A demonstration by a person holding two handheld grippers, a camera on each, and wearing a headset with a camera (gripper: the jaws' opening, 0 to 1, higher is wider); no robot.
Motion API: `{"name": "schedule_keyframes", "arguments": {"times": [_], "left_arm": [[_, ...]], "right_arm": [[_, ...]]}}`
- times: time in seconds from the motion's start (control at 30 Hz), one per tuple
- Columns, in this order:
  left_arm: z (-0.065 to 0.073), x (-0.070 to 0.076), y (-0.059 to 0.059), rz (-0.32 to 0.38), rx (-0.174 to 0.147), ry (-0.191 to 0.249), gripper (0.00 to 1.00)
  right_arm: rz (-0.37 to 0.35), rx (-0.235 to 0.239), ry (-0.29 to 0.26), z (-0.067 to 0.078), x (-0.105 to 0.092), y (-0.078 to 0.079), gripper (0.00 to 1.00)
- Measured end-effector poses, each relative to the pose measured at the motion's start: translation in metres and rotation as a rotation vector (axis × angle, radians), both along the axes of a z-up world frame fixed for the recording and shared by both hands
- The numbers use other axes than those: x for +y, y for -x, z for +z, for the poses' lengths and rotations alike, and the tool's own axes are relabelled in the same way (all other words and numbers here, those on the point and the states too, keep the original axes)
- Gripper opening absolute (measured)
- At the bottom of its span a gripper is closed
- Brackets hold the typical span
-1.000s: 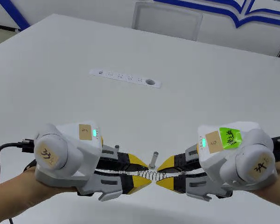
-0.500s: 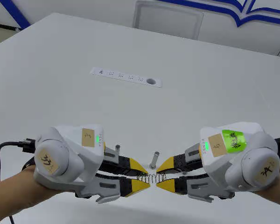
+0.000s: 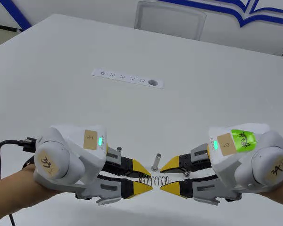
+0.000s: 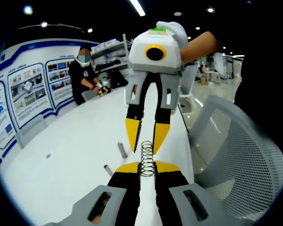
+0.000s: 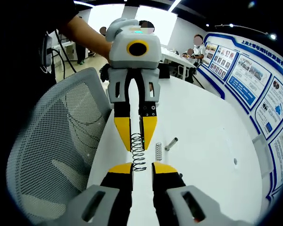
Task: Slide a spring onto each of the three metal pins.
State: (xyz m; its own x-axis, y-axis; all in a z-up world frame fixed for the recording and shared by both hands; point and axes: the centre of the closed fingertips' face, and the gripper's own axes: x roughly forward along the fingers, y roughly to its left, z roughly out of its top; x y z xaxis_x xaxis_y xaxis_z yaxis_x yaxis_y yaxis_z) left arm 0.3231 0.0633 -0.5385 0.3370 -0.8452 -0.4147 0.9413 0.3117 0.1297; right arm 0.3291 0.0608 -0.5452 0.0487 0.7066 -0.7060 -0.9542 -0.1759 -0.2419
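Head view: a small spring (image 3: 154,180) is held just above the white table (image 3: 61,66), between two grippers that are pointed at each other. The spring is laid flat, with its long way running from side to side. One end is pinched between the yellow tips of the left gripper (image 3: 149,178). The other end is tucked between the tips of the right gripper (image 3: 161,179), but whether it is squeezed there or only sat inside cannot be told.

A bare metal pin (image 3: 156,161) is stood upright on the table just behind the middle of the spring, about as near to one gripper as to the other. A second pin (image 3: 119,150) is seen farther left, behind the left gripper. In the right gripper view a tiny coil (image 5: 158,151) is stood beside the metal pin. It may be a pin already wearing a spring, but it is too small to be sure.

Since the spring is lying down and the pin is standing up, the spring will likely have to be tipped on end and lined up over the pin's top before it can be slid down.
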Motion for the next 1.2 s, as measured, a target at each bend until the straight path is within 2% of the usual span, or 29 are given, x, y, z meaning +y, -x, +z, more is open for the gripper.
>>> {"name": "schedule_keyframes", "arguments": {"times": [0.27,0.73,0.87,0.93,1.03,1.2], "left_arm": [[0.002,-0.001,0.002,-0.012,-0.003,0.002,0.1],[0.002,0.001,-0.002,-0.011,-0.019,-0.008,0.1],[-0.001,0.002,-0.002,-0.011,-0.021,-0.019,0.1],[-0.002,0.002,-0.003,-0.01,-0.019,-0.019,0.1],[-0.001,0.002,-0.004,-0.003,-0.02,-0.016,0.1],[0.0,0.002,-0.005,0.007,-0.011,0.0,0.1]], "right_arm": [[-0.005,0.062,-0.019,0.001,-0.001,0.006,0.11],[-0.007,0.107,-0.08,0.017,0.004,0.007,0.11],[-0.004,0.141,-0.128,0.027,0.011,0.011,0.11],[-0.01,0.171,-0.172,0.035,0.017,0.013,0.11],[-0.015,0.17,-0.176,0.036,0.019,0.012,0.11],[-0.028,0.196,-0.213,0.042,0.026,0.012,0.11]]}}
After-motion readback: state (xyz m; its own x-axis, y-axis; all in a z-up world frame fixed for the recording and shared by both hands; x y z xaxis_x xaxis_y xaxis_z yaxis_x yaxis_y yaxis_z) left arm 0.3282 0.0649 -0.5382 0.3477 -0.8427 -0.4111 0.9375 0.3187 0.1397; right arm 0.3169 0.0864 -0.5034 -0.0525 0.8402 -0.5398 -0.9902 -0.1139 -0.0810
